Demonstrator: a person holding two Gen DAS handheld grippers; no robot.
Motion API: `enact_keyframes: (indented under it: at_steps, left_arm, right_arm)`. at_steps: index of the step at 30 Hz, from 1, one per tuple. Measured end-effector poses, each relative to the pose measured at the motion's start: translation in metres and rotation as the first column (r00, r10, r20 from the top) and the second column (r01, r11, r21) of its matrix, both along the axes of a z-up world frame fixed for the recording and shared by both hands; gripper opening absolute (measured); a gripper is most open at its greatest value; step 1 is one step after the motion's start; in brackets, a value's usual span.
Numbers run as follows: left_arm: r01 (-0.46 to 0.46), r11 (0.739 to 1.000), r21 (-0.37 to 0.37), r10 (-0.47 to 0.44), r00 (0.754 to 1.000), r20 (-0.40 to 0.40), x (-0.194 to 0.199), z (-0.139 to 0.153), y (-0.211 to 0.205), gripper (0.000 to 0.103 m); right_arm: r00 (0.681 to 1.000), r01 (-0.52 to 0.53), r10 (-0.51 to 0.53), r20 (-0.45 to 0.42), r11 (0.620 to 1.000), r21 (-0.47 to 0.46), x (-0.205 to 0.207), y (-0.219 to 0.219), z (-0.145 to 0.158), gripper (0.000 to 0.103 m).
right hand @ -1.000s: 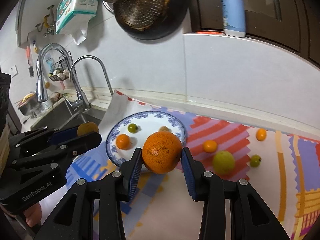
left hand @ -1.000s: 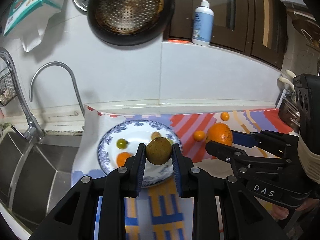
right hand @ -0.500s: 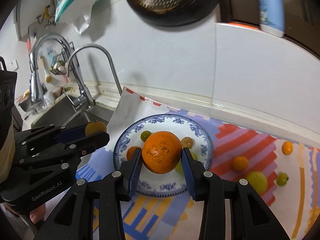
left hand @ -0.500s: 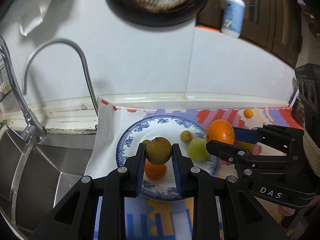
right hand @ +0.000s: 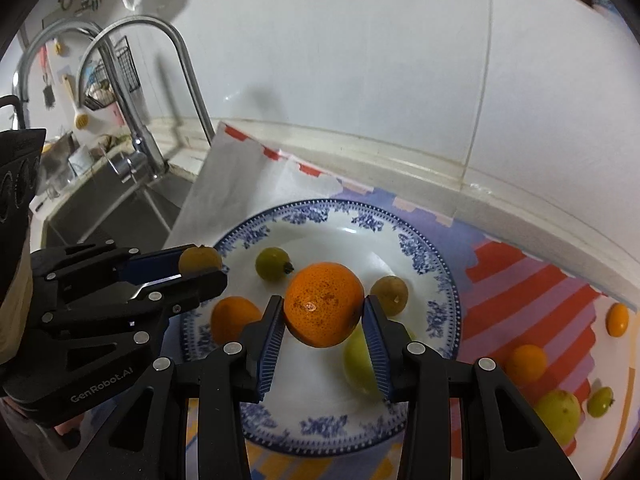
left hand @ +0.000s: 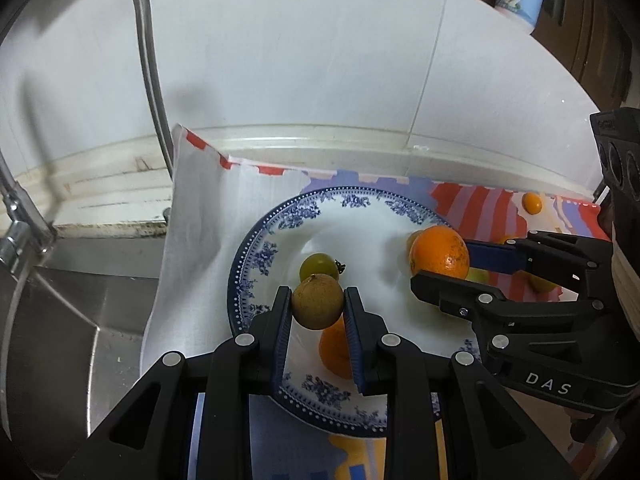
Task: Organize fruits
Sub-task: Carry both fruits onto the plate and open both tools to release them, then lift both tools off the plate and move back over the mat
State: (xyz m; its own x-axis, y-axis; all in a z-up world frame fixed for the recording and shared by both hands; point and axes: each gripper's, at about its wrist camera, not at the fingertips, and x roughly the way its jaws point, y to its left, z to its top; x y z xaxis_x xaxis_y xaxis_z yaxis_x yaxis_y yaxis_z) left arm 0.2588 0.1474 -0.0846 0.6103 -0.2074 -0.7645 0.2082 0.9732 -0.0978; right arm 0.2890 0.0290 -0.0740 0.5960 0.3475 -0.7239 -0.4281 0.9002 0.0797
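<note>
My left gripper [left hand: 317,307] is shut on a small brown round fruit [left hand: 317,306], held over the left part of the blue-and-white plate [left hand: 264,256]. In the right wrist view that gripper [right hand: 200,266] comes in from the left with the brown fruit [right hand: 199,258]. My right gripper [right hand: 324,312] is shut on a big orange [right hand: 323,304] above the plate's [right hand: 436,264] middle; from the left wrist view the orange [left hand: 439,252] hangs over the plate's right side. On the plate lie a green tomato [right hand: 273,263], a small orange [right hand: 234,318], a brownish fruit [right hand: 389,290] and a pale green fruit [right hand: 358,364].
The plate sits on a striped colourful mat [right hand: 520,280]. Loose on the mat at right are small oranges [right hand: 525,364], a kumquat [right hand: 618,319], a green fruit [right hand: 560,410] and a green tomato [right hand: 600,400]. A steel sink [left hand: 60,320] and tap [right hand: 176,60] are to the left; a white wall stands behind.
Both grippers have come forward and down over the plate, each still carrying its fruit. The plate now looms larger and closer in both views.
</note>
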Motion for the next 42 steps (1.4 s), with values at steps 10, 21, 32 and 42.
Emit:
enact_keyframes:
  at_steps: [10,21,32,42]
  left_arm:
    - [0.008,1.0,0.0,-0.008,1.0,-0.001,0.002,0.001,-0.003,0.028]
    - [-0.056,0.998,0.01,0.055,0.997,0.054,-0.023,0.027,-0.002,0.037]
    - [-0.083,0.996,0.01,0.081,0.988,0.135,-0.062,0.06,-0.016,0.045]
    - [-0.059,0.998,0.012,0.054,0.968,0.245,-0.112,0.092,-0.05,0.062]
  right_arm:
    - [1.0,0.009,-0.009,0.002,1.0,0.003,0.001,0.0,-0.004,0.041]
    - [0.998,0.029,-0.03,0.056,1.0,0.003,-0.014,-0.009,0.01,0.057]
    - [0.986,0.089,-0.091,0.137,0.996,0.023,-0.06,-0.032,0.039,0.057]
    - [0.962,0.177,-0.186,0.199,0.982,0.063,-0.115,-0.073,0.065,0.057]
